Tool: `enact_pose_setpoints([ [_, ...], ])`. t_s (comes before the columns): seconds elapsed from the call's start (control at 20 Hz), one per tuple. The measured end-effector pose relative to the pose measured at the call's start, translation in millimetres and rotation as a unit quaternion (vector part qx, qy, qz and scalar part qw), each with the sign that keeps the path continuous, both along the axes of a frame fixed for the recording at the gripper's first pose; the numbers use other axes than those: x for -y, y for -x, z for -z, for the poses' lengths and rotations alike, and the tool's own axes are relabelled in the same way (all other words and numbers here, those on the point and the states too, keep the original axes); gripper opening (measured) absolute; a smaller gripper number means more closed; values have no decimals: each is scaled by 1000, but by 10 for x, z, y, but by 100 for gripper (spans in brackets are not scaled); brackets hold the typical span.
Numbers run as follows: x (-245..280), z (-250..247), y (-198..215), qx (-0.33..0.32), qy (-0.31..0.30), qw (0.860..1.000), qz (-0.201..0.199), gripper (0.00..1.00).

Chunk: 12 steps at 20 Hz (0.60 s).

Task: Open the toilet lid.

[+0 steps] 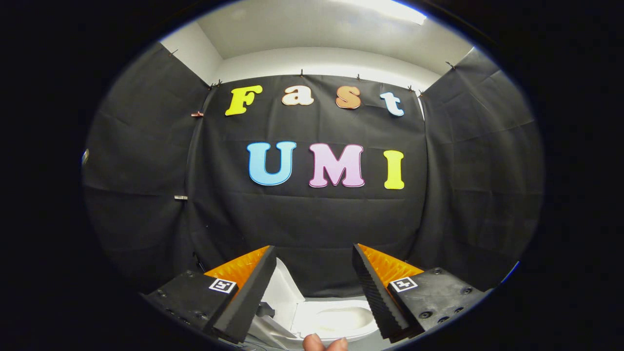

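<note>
**Lid looks raised; hand-held gripper wide and empty above the bowl**

Hand-held gripper point(314, 273) is spread wide, nothing between the fingers, pointing mostly at the black cloth booth wall point(312, 219). The glossy white plastic toilet lid point(282, 287) shows low down, just inside one finger, and appears to stand upright, tilted back toward the wall. Beside it, between the fingers and below them, sits the white oval toilet seat and bowl point(336, 319) with the opening exposed. Fingertips of a person's hand point(324, 343) poke in just under the bowl, between the finger bases.

Judgement: the lid reads as already up, so the task looks near done or done; exact lean angle is hard to tell through the fisheye.

Doing the step well: check that the lid rests past vertical against its stop so it cannot drop back. If it needs a nudge, push on the lid's front edge with one finger, slowly, no squeeze needed. Pull back straight so the fingers don't clip the lid.
</note>
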State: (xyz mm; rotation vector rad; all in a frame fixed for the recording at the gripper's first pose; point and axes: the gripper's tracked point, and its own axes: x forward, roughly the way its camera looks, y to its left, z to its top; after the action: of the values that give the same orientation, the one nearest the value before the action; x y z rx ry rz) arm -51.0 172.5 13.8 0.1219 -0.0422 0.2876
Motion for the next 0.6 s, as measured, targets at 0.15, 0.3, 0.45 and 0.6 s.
enact_pose_setpoints([
  [0.15, -27, -18, 4, 1, 2, 1000, -2, 98],
  [0.3, -13, 0, 2, -3, 3, 1000, -1, 98],
  [0.45, 44, -24, -18, -4, -4, 1000, 6, 98],
  [0.6, 111, -47, -30, -2, -6, 1000, 14, 98],
])
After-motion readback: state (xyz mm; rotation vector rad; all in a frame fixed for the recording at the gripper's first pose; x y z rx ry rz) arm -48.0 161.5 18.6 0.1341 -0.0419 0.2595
